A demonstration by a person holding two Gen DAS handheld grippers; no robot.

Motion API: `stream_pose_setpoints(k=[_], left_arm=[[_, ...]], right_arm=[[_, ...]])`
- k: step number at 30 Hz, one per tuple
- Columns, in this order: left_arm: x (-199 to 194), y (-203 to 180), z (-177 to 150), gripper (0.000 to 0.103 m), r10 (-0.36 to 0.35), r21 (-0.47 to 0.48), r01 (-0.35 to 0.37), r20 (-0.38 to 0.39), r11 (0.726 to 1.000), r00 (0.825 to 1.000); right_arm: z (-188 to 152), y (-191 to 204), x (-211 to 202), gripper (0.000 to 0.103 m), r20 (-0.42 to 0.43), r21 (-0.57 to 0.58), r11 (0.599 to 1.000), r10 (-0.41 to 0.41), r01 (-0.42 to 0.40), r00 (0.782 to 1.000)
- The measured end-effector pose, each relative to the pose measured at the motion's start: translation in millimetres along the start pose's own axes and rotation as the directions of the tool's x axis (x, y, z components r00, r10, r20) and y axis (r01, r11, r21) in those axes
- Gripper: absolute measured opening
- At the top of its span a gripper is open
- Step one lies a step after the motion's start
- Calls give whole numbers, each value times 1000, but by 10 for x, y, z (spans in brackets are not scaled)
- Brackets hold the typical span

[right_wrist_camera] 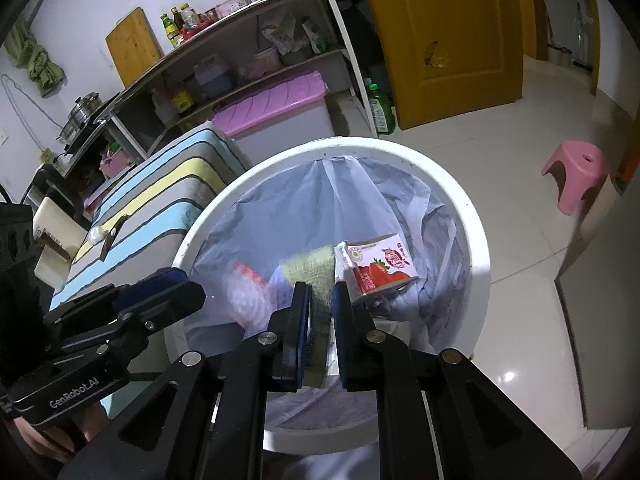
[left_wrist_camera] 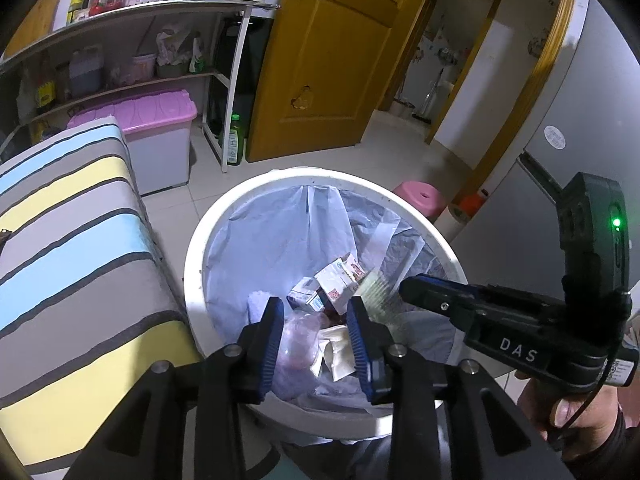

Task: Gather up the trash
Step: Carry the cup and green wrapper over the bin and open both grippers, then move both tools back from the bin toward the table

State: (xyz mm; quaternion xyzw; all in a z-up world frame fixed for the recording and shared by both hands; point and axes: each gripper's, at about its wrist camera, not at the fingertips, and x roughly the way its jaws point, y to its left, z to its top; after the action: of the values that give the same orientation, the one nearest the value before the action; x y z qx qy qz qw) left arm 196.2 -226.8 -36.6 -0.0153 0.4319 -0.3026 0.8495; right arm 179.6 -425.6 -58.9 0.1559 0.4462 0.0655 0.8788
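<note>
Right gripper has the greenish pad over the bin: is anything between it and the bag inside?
Nothing visible. The right gripper holds the greenish pad directly above the open, lined trash bin. Below lie only trash, including a strawberry milk carton. The left gripper is open, off to the side.

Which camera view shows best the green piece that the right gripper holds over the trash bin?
The right wrist view. There the green scouring-pad-like piece fills the gap between the right gripper fingers, woven texture visible, over the white trash bin. The left wrist view shows only its pale, blurred end sticking out past the gripper's tip.
</note>
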Motion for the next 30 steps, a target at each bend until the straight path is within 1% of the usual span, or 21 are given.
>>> stream_pose_setpoints(k=[8, 14, 16, 19, 30], left_arm=[[-99, 62, -11, 33, 9, -21, -9, 22, 1000, 1000], [-300, 114, -60, 33, 31, -34, -29, 59, 999, 998], [-380, 132, -77, 33, 41, -37, -38, 72, 999, 997], [-495, 167, -104, 33, 52, -46, -49, 87, 998, 995], [-875, 378, -256, 33, 122, -93, -110, 128, 989, 984]], right_arm=[[12, 45, -23, 14, 8, -7, 1000, -4, 4, 1000], [2, 164, -137, 15, 32, -26, 1000, 5, -4, 999], [5, 189, -184, 21, 40, -39, 999, 13, -11, 999], [-5, 292, -249, 26, 53, -62, 998, 20, -17, 998], [-40, 669, -352, 26, 69, -137, 989, 62, -52, 996]])
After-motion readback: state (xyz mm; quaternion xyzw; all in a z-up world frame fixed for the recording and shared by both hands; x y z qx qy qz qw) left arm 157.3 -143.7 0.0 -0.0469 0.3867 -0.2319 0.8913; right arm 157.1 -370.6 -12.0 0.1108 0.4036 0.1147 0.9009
